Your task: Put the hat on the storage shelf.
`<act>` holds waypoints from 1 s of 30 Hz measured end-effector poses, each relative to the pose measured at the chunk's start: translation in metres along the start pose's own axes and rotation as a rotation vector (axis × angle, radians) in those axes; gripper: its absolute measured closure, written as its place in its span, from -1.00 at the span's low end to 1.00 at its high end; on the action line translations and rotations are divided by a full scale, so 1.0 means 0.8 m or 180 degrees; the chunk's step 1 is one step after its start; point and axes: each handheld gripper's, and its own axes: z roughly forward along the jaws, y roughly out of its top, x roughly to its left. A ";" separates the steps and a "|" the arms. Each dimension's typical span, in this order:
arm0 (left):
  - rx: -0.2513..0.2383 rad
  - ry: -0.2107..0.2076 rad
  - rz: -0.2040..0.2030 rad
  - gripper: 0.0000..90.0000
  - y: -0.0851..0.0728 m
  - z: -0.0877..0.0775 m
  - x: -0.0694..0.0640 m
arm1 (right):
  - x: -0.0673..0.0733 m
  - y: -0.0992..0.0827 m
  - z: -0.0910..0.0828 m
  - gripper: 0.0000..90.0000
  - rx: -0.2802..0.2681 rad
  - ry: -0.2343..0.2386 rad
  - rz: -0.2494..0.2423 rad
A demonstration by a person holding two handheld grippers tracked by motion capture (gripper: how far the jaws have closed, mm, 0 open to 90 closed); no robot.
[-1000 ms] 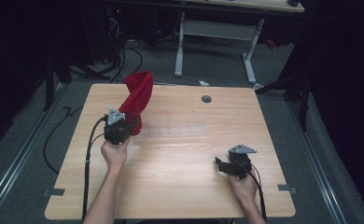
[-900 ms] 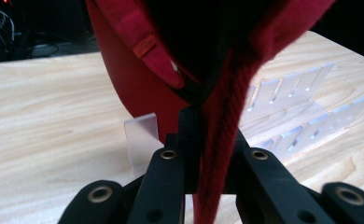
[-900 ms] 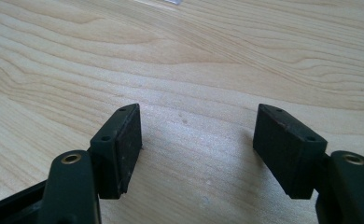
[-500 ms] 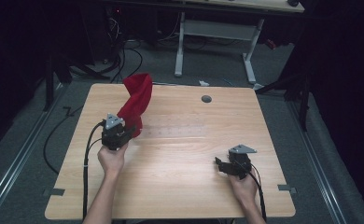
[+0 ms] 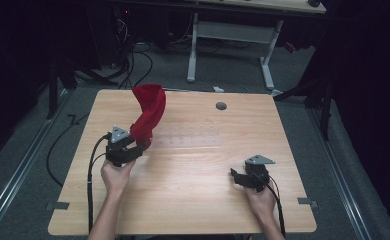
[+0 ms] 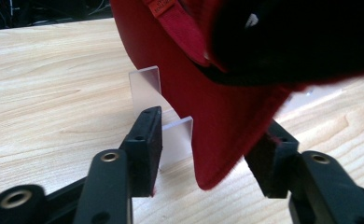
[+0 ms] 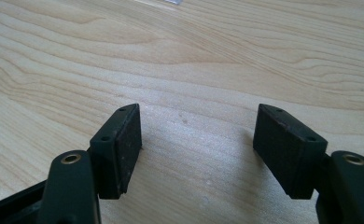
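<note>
Pale wood table [image 5: 193, 175] carries a red cap [image 5: 147, 116] standing on a clear stand [image 6: 164, 116] at its left. The left gripper [image 5: 139, 146] has just been opening; the cap's brim hangs between its jaws, unpressed. The right gripper [image 5: 237, 176] rests open on bare wood, well apart. The left gripper view reveals the cap's strap [image 6: 178, 23].

A light wooden bench [image 5: 193, 200] stands on grey carpet [image 5: 28, 165] in a dark room; a white-legged desk [image 5: 233, 35] and cables [image 5: 133, 55] lie behind.
</note>
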 end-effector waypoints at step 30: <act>-0.0011 -0.0170 -0.0099 -0.05 -0.004 -0.057 -0.015 | 0.000 0.000 0.000 -0.27 0.0000 -0.0001 0.0000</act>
